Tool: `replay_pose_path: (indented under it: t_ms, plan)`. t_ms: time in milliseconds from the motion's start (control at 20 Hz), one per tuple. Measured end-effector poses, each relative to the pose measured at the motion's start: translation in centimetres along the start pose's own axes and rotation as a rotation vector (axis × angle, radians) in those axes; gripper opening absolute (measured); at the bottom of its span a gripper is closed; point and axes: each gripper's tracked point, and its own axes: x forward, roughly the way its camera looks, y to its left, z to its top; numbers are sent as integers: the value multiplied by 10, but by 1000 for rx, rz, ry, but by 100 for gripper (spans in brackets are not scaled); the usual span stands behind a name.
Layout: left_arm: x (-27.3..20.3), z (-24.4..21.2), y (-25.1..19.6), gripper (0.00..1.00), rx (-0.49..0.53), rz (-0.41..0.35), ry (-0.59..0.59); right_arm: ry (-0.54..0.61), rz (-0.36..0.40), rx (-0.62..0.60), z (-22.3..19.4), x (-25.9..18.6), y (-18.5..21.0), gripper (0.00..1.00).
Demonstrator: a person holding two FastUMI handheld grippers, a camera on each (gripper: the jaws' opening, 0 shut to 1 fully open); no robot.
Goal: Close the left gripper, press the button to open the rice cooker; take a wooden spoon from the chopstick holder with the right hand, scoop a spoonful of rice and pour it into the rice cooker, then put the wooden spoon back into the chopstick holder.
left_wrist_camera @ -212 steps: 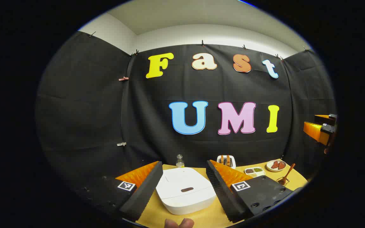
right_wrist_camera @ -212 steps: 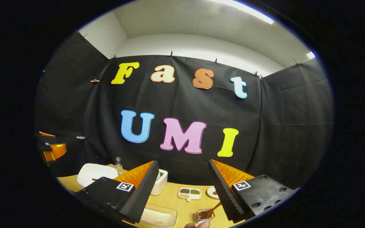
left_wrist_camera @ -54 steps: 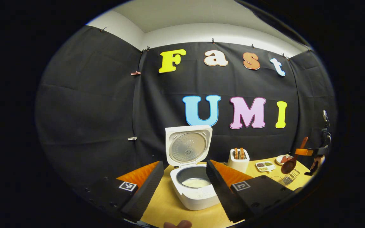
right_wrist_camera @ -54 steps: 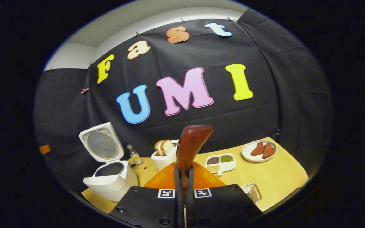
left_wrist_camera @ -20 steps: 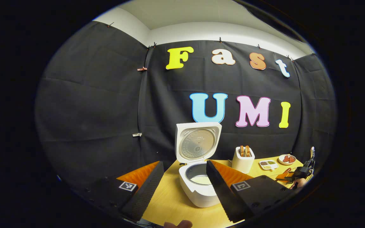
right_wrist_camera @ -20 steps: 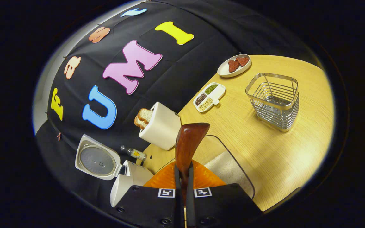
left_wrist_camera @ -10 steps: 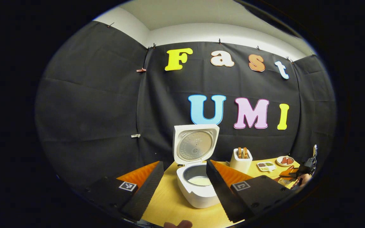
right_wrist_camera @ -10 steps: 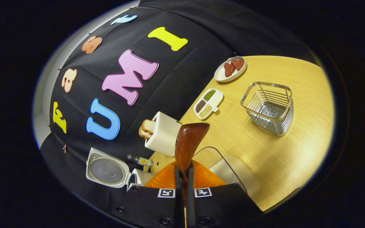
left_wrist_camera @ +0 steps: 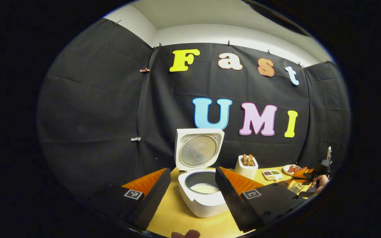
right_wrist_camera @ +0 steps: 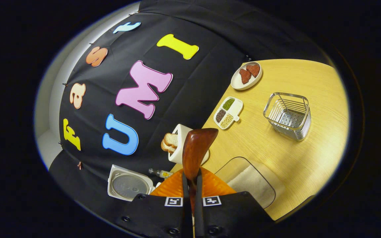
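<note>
Right gripper pinches the wooden spoon; its handle is hidden between the fingers.
Left gripper spread wide; its right finger cuts off the open rice cooker.

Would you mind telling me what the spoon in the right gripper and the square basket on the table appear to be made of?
The reddish-brown spoon looks like varnished wood: glossy highlights, warm streaky colour. The square wire basket appears to be polished metal, likely steel: thin shiny silver rods and a perforated floor.
</note>
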Motion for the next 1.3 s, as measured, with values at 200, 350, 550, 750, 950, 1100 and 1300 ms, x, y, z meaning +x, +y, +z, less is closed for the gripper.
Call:
replay_pose_path:
  t_ms: [200,350,550,750,950,1100,1300]
  plan:
    - [4,-1,6,94,5,-1,2,1,77,31,4,-7,62,7]
    - [4,-2,13,94,-16,-3,3,7,109,-9,-5,-3,106,7]
    - [7,-6,20,94,-30,-2,10,51,166,-18,-33,12,163,7]
    - [8,-10,34,94,-12,13,15,86,185,-47,-74,45,197,7]
    - [6,-19,53,94,-22,38,32,109,192,-130,-119,80,217,7]
    - [5,-22,63,94,-23,52,41,113,187,-246,-143,98,222,7]
    - [6,-29,74,94,-39,71,57,95,183,-444,-165,117,226,7]
